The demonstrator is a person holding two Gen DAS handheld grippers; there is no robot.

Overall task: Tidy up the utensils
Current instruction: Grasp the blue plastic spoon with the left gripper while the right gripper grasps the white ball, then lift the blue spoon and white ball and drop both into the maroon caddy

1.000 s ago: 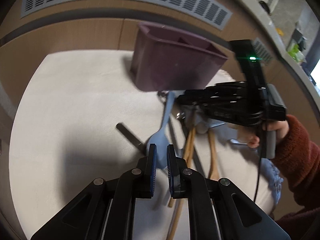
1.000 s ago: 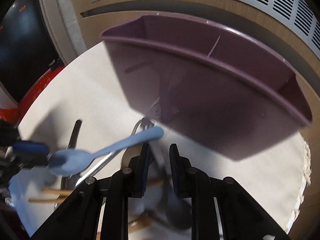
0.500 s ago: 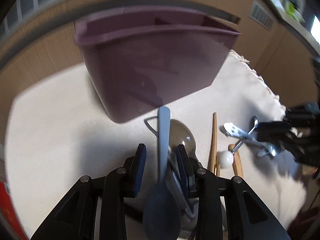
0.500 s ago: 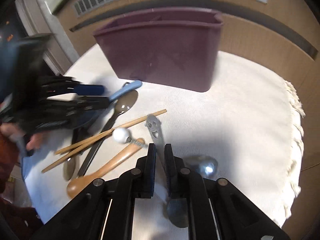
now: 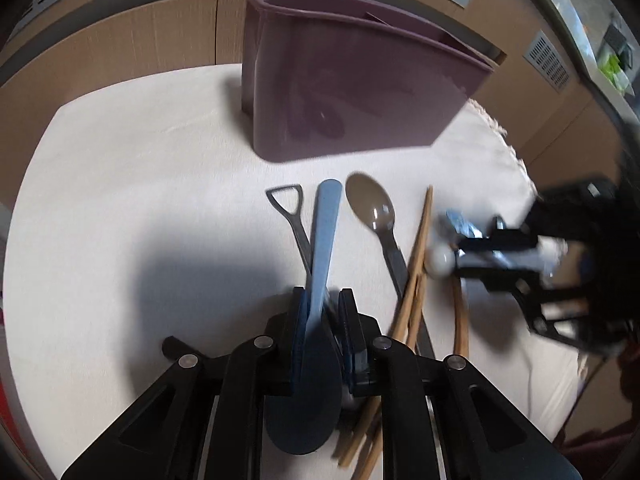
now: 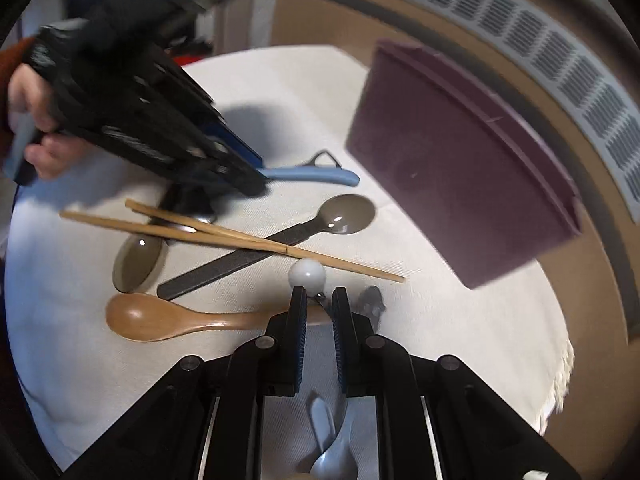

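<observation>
A purple divided bin (image 5: 360, 92) (image 6: 460, 184) stands on the white cloth (image 5: 120, 200). A pile of utensils lies in front of it. My left gripper (image 5: 322, 316) (image 6: 256, 184) points down over a light blue spoon (image 5: 324, 240) (image 6: 316, 175). Its jaws are closing with the spoon between them. The spoon leans on the left pad and a gap shows at the right pad. My right gripper (image 6: 319, 308) (image 5: 460, 258) is opening. A white ball (image 6: 306, 274) on a thin metal piece sits at its tips. A pale metal spoon (image 6: 328, 440) lies under it.
Taupe spoons (image 6: 346, 214) (image 6: 136, 260), crossed chopsticks (image 6: 224, 234) (image 5: 420, 248), a wooden spoon (image 6: 160, 318) and a wire-handled tool (image 5: 286, 200) lie between the grippers. The cloth's fringed edge (image 6: 560, 380) is on the right. A wooden wall with vents stands behind the bin.
The left jaws have narrowed around the blue spoon and the bin looks farther off. The right gripper has rolled and shifted toward the pile; its jaws have widened and the white ball now sits at its tips.
</observation>
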